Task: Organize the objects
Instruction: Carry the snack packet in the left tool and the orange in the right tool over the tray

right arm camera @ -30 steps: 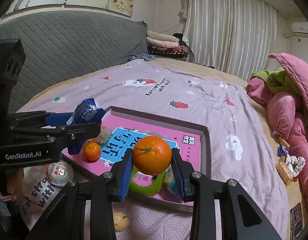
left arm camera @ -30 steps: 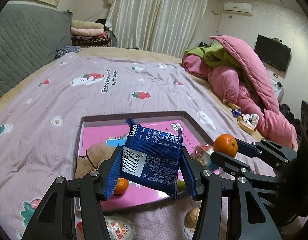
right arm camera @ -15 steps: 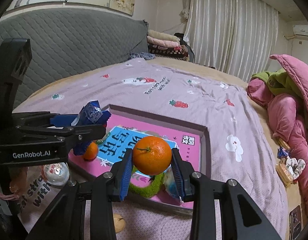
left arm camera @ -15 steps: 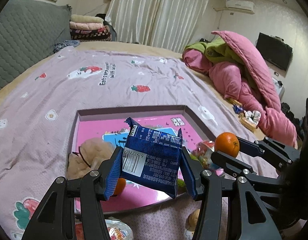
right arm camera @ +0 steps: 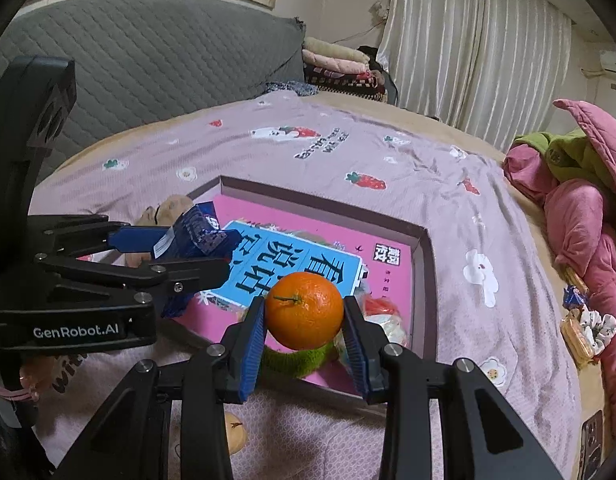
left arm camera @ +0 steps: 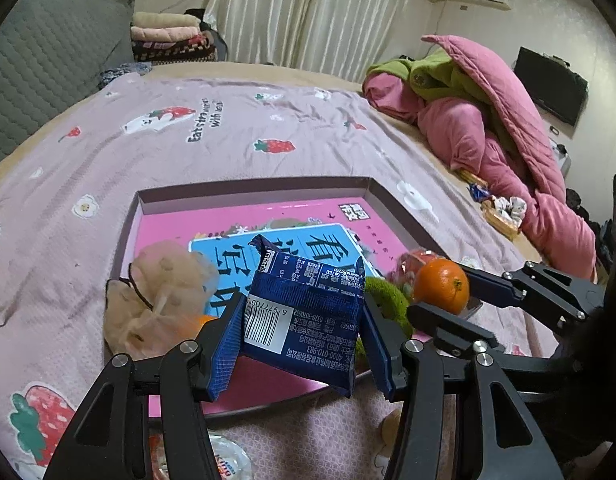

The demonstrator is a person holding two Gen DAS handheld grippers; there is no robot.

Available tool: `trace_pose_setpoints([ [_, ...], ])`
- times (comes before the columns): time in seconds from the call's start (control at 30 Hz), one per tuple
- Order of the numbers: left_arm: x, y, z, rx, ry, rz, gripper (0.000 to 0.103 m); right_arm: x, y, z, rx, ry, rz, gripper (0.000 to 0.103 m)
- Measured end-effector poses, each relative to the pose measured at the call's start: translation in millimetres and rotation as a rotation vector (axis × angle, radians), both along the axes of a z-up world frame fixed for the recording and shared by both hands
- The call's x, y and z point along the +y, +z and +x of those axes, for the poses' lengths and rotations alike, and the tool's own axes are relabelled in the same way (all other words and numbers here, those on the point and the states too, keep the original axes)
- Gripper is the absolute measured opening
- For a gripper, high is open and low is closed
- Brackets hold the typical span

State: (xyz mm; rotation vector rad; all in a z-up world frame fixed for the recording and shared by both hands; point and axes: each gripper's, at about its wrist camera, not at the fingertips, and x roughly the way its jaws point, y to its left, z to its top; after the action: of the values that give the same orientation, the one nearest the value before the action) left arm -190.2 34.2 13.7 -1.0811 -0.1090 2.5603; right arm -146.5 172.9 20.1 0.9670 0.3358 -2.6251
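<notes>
My left tongs (left arm camera: 300,340) squeeze a crinkly dark blue snack packet (left arm camera: 308,320). My right tongs (right arm camera: 304,340) squeeze a round orange (right arm camera: 304,310) above the pink shallow box (right arm camera: 422,256).

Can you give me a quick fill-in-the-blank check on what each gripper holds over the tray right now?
1. The left gripper is shut on a dark ____ snack packet.
2. The right gripper is shut on an ____.
3. Both held items hang above the shallow ____ tray on the bed.
4. A fuzzy ____ ring lies in the tray just under the right gripper's load.

Missing words: blue; orange; pink; green
</notes>
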Motion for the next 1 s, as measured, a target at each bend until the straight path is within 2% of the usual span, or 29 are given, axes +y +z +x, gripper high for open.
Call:
trace_pose_setpoints([
  [0.27,5,-7,0,-0.015,-0.008,-0.018,0.057,-6,-12,-3,-0.017,0.01,0.047,0.038],
  [1.0,8,-20,-5,-0.047,-0.004,-0.043,0.057,-12,-24,-11,-0.041,0.014,0.088,0.038],
])
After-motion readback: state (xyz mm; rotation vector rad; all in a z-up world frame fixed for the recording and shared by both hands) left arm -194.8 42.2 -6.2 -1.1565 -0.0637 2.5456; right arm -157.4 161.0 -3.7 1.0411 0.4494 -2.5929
